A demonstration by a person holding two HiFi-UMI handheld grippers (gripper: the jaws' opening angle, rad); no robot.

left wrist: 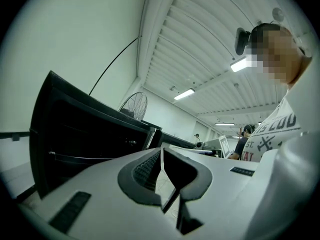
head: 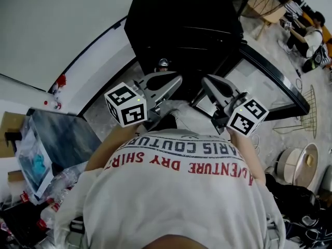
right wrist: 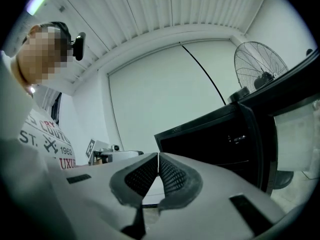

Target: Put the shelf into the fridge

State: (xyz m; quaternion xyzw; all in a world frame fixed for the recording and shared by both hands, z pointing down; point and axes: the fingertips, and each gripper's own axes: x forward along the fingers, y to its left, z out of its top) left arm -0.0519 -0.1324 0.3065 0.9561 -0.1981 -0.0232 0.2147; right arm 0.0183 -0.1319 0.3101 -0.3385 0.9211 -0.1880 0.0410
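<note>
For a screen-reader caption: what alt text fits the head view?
A person in a white T-shirt holds a pale flat shelf between the left tool and right tool, before an open black fridge. Both are shut on it.

Legible on the white fabric T-shirt (head: 176, 191), upside down from the head view, grey "ARIS COUTUR" and red "AVENTURE DRY SHIRT"; from the right gripper view (right wrist: 45, 139), "ST." and "1962".

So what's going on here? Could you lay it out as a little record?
person: white printed shirt, a gripper in each hand
left gripper: shut on the shelf
right gripper: shut on the same shelf
shelf: thin pale pane, held between both grippers in front of the person
fridge: black, straight ahead, door open
shelf in fridge: not yet
</note>
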